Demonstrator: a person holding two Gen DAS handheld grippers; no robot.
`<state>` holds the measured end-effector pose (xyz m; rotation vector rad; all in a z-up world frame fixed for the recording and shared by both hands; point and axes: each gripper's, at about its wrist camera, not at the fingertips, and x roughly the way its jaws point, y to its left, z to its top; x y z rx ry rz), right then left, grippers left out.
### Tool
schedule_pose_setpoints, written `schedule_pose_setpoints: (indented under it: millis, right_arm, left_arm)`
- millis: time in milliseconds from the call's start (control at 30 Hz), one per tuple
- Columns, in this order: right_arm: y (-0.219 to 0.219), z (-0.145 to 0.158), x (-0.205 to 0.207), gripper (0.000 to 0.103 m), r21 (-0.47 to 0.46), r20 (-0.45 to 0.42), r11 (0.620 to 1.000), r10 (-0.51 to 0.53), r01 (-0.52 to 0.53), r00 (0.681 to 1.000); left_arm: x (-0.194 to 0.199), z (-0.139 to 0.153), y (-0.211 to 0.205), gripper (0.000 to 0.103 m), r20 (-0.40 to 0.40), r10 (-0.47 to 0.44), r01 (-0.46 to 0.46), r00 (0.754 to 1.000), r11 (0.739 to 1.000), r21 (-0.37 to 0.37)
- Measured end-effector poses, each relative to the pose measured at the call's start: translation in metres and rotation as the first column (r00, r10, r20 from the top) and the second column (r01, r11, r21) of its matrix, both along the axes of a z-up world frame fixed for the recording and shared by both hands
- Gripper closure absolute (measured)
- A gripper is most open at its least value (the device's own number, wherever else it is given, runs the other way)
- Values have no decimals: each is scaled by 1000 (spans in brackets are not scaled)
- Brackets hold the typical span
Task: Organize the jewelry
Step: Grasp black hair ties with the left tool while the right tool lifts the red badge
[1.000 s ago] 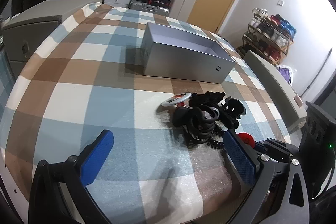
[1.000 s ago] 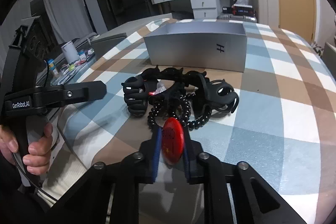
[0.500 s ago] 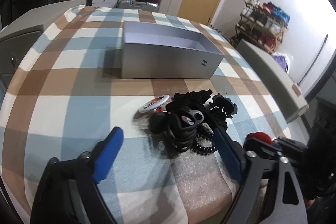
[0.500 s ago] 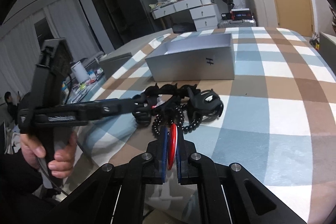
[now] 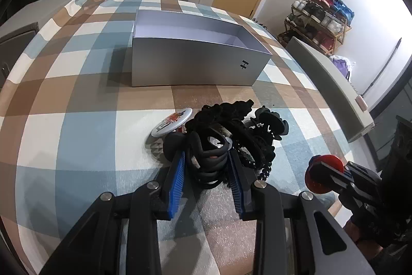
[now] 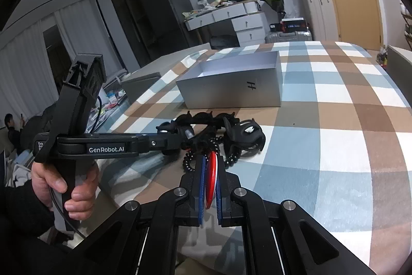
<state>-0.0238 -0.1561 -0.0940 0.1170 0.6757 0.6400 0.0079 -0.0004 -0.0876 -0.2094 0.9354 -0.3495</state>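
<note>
Two claws are at work over the checked tabletop (image 5: 85, 135). Left claw (image 5: 206, 159): its jaws have just been closing and now pinch a bundle of black hair ties (image 5: 209, 161) at the near edge of a tangled heap of black hair clips (image 5: 267, 125). Right claw (image 6: 209, 172): pressed together on a red round badge (image 6: 212, 170), held edge-on just above the cloth. A white badge (image 5: 171, 119) lies against the heap. Beyond it stands an open grey box (image 5: 195, 63).
</note>
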Motion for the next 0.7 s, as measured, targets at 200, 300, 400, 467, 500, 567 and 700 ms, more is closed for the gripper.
schedule_pose_setpoints:
  millis: [200, 300, 400, 467, 500, 567, 700]
  right_arm:
    - [-2, 11, 0, 97, 15, 20, 1000, -4, 3, 1000]
    - [-1, 17, 2, 97, 28, 30, 1000, -3, 2, 1000]
    - [0, 24, 4, 97, 41, 45, 999, -3, 1, 999]
    - [0, 30, 7, 97, 52, 55, 999, 0, -3, 998]
    - [1, 34, 9, 97, 59, 61, 998, 5, -9, 998]
    - [4, 43, 14, 97, 62, 83, 998, 13, -18, 996]
    - [12, 66, 35, 97, 73, 132, 996, 31, -41, 991]
  left_arm:
    - [-13, 10, 5, 76, 16, -16, 16, 1000, 1000, -26]
    - [-17, 15, 5, 76, 27, -30, 31, 999, 999, -36]
    - [-22, 25, 6, 76, 42, -35, 37, 999, 998, -54]
    - [-23, 35, 8, 76, 64, -27, 31, 998, 997, -69]
    - [-23, 41, 10, 76, 83, -20, 26, 996, 997, -72]
    - [-20, 54, 13, 76, 120, -23, 33, 993, 996, -78]
    - [3, 76, 17, 76, 187, -9, 20, 982, 998, -55]
